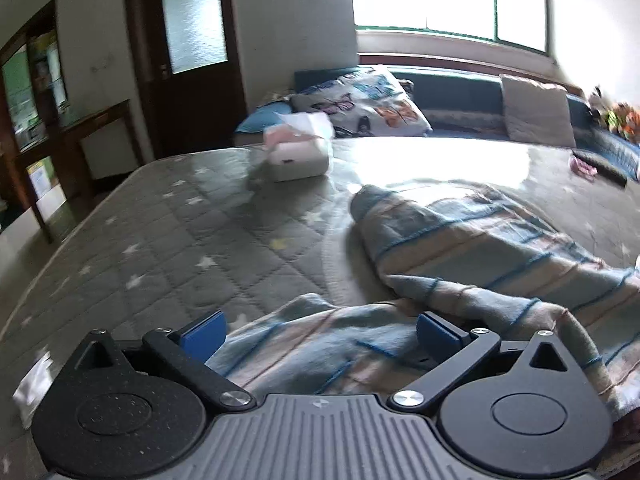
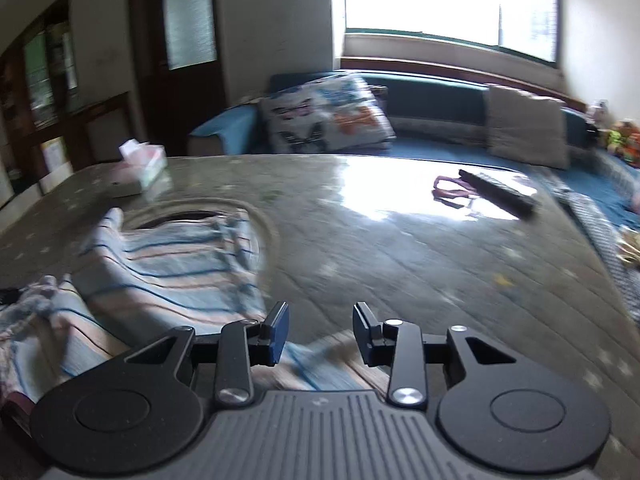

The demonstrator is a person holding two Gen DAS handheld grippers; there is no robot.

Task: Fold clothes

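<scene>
Both views blurred, the right wrist one more so. Striped garment (image 1: 480, 248) rumpled on the grey quilted surface (image 1: 168, 248), cut off at the right edge of the left wrist view and partly hidden under the gripper body at the bottom. Kind of garment hard to tell. In the right wrist view, same garment (image 2: 172, 264) spread toward the left, its near end running out of frame and a strip of it passing under the fingers.

Left gripper (image 1: 320, 332): fingers (image 1: 204, 334) wide apart, a fold of striped cloth lying between them, nothing pinched. Right gripper (image 2: 320, 334): fingers (image 2: 278, 334) parted more narrowly, cloth below the gap; contact with it not clear.

Beyond the garment, tissue box (image 1: 298, 152) on the surface, smeared by motion. Far right on the surface, a dark flat bar (image 2: 496, 192) beside something pink (image 2: 450, 190), neither identifiable. Behind the surface, a blue bench with a butterfly pillow (image 2: 326, 118) and a beige cushion (image 2: 526, 128). Window (image 2: 444, 0) blown out to white, its glare on the surface. Dark door (image 1: 184, 52) at the left.
</scene>
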